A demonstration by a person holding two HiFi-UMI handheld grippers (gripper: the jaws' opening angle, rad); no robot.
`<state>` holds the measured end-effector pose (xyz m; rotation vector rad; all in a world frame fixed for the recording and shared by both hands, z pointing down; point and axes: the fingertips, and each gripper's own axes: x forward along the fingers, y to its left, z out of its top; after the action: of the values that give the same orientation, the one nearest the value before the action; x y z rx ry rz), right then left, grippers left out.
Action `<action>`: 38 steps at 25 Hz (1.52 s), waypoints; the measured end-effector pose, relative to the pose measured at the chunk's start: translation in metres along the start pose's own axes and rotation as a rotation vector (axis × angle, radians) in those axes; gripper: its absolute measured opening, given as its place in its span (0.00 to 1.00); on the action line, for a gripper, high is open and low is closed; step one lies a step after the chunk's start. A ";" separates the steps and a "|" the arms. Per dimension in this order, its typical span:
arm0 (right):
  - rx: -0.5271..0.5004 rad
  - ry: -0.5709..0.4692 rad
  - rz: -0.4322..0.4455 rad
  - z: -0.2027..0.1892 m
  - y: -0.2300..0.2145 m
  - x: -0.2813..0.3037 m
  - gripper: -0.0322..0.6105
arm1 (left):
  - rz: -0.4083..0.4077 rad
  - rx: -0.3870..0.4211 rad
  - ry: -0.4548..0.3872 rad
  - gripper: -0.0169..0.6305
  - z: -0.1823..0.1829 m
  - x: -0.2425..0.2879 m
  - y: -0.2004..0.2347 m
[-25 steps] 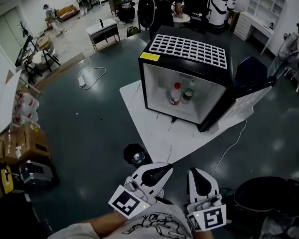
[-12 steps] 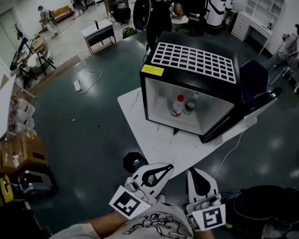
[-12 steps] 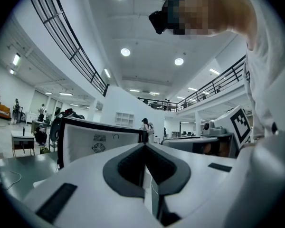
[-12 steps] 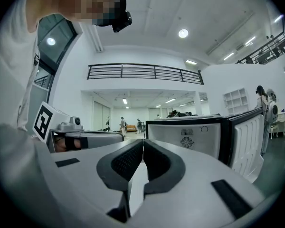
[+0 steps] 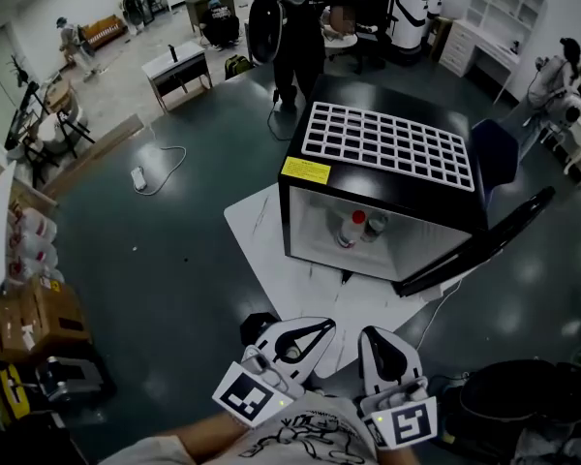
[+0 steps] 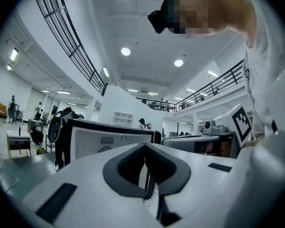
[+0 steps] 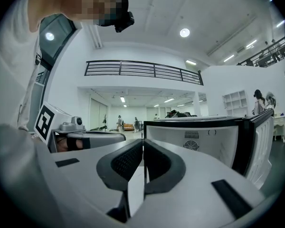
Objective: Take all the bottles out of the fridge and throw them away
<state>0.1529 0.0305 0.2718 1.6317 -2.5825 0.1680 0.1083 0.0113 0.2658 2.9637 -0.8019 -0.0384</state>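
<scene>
You're holding left gripper [image 5: 308, 335] and right gripper [image 5: 381, 349] with jaws pressed together, gripping nothing. Task's barely starting: fridge [image 5: 387, 180] is standing open, with red-capped bottle [image 5: 351, 229] and second bottle [image 5: 375, 227] sitting inside, well apart from you. Nothing's binned yet.

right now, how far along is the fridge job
Done: the fridge door stands open. In hand: nothing, the left gripper and right gripper are shut and empty. Left: the red-capped bottle and a second bottle sit inside the fridge.
</scene>
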 end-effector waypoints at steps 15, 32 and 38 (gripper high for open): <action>-0.005 0.028 -0.041 -0.010 -0.019 0.050 0.10 | -0.032 -0.028 0.017 0.05 -0.009 0.023 0.052; -0.030 0.077 -0.010 -0.050 -0.076 0.080 0.19 | 0.046 -0.021 0.053 0.05 -0.049 0.075 0.078; -0.058 0.105 -0.020 -0.073 -0.101 0.105 0.25 | 0.076 -0.010 0.061 0.05 -0.068 0.095 0.100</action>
<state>0.1998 -0.0967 0.3629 1.5844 -2.4694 0.1711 0.1429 -0.1182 0.3406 2.9071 -0.9026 0.0517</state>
